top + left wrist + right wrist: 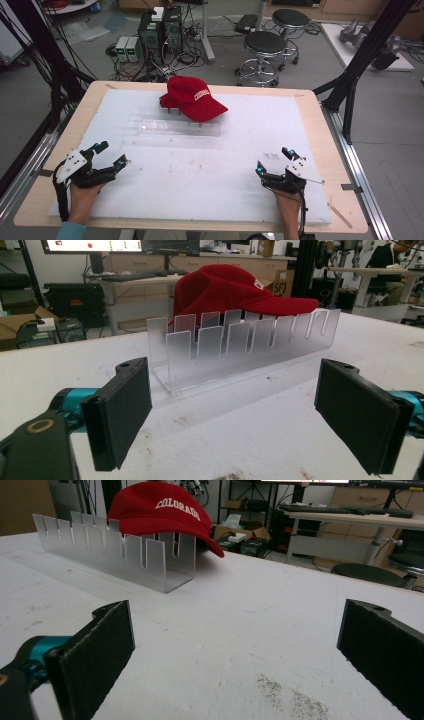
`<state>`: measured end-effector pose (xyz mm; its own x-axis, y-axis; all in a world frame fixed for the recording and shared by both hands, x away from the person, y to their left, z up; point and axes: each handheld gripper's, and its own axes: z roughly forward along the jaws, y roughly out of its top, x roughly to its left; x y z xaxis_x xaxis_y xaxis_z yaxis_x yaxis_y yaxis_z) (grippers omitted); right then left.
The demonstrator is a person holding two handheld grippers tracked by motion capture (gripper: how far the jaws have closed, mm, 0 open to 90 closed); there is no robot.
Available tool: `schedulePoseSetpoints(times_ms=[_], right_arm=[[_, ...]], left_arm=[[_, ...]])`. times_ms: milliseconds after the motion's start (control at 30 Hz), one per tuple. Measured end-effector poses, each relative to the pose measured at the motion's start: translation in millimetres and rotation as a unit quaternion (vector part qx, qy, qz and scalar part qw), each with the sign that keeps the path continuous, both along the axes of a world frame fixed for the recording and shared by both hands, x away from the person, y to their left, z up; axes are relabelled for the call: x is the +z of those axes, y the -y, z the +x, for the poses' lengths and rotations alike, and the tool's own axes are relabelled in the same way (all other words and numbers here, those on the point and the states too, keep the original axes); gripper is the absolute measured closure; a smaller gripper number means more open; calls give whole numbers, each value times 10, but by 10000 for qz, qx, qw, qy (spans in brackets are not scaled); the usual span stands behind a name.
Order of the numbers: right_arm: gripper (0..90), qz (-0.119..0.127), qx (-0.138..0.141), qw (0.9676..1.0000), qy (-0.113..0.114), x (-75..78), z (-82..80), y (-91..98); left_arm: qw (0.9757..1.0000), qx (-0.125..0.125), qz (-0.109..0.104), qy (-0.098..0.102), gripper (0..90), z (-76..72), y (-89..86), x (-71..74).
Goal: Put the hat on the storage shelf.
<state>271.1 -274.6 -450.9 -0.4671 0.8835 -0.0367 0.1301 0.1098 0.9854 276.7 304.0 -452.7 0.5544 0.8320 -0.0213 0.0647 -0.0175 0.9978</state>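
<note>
The red cotton baseball cap with white lettering (192,98) sits propped on the clear slotted acrylic rack (177,125) at the far middle of the white foam-topped table (200,175). Both the left gripper (111,154) and right gripper (274,161) rest near the front edge, jaws spread wide, holding nothing. The cap looks soft and, I think, only loosely perched; a sideways tug could drag the light rack along or tip it.

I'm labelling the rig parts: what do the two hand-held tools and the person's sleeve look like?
Both the left tool and the right tool are black with teal joints, flat black pads, a pale three-cornered top plate and a trailing black cable. A teal sleeve shows.
</note>
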Motion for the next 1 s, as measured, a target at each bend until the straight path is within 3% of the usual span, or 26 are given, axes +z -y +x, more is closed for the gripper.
schedulePoseSetpoints(times_ms=[200, 267, 800, 933, 1000], right_arm=[[7, 27, 8, 10000, -22, 1, 5, 6], [7, 160, -12, 9998, -86, 2, 16, 24], [7, 96, -17, 9999, -60, 2, 20, 21], [7, 53, -10, 10000, -77, 3, 18, 8], [7, 36, -13, 10000, -75, 4, 19, 8]], left_arm=[[10000, 16, -22, -14, 153, 4, 2, 0], [10000, 12, -9, -12, 154, 3, 2, 0], [10000, 16, -20, -16, 154, 6, 2, 2], [9999, 33, -21, -140, 154, 29, 1, 11], [9995, -30, -72, -322, 151, 63, -14, 23]])
